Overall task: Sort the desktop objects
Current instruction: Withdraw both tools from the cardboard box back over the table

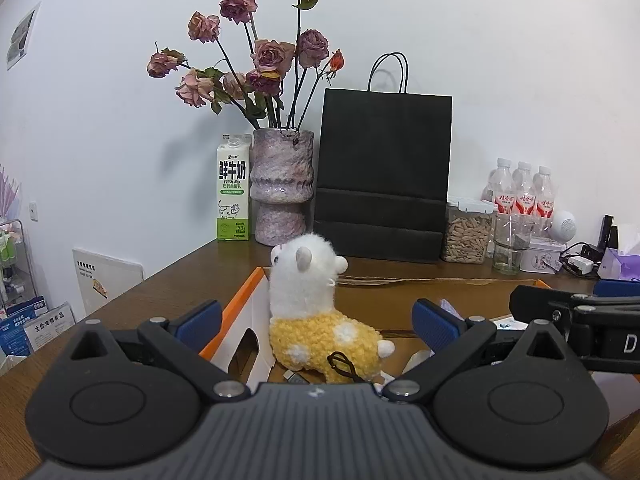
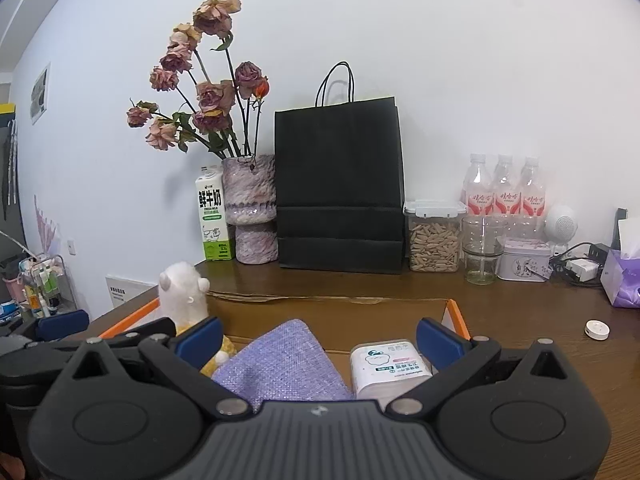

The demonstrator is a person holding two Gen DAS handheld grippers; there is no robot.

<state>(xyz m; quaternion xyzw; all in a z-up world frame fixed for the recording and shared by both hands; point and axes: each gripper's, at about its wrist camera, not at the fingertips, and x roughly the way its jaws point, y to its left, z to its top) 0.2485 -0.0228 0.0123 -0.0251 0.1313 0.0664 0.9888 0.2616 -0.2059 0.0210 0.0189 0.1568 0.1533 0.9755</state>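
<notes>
A white and yellow plush alpaca (image 1: 310, 312) sits inside an open cardboard box (image 1: 240, 312) with an orange rim, against its left wall. My left gripper (image 1: 316, 320) is open above the box, with the alpaca between its blue pads and not touched. My right gripper (image 2: 318, 340) is open over the same box (image 2: 456, 314), above a purple woven pouch (image 2: 284, 364) and a small white and pink pack (image 2: 390, 368). The alpaca also shows in the right wrist view (image 2: 184, 294). The right gripper's body shows at the right edge of the left wrist view (image 1: 580, 320).
At the back of the wooden desk (image 2: 520, 320) stand a milk carton (image 1: 233, 188), a vase of dried roses (image 1: 282, 184), a black paper bag (image 1: 384, 176), a jar of seeds (image 2: 434, 236), a glass (image 2: 482, 250), a tin (image 2: 524, 260), three bottles (image 2: 504, 188) and a tissue box (image 2: 624, 280). A small white disc (image 2: 597, 329) lies at right.
</notes>
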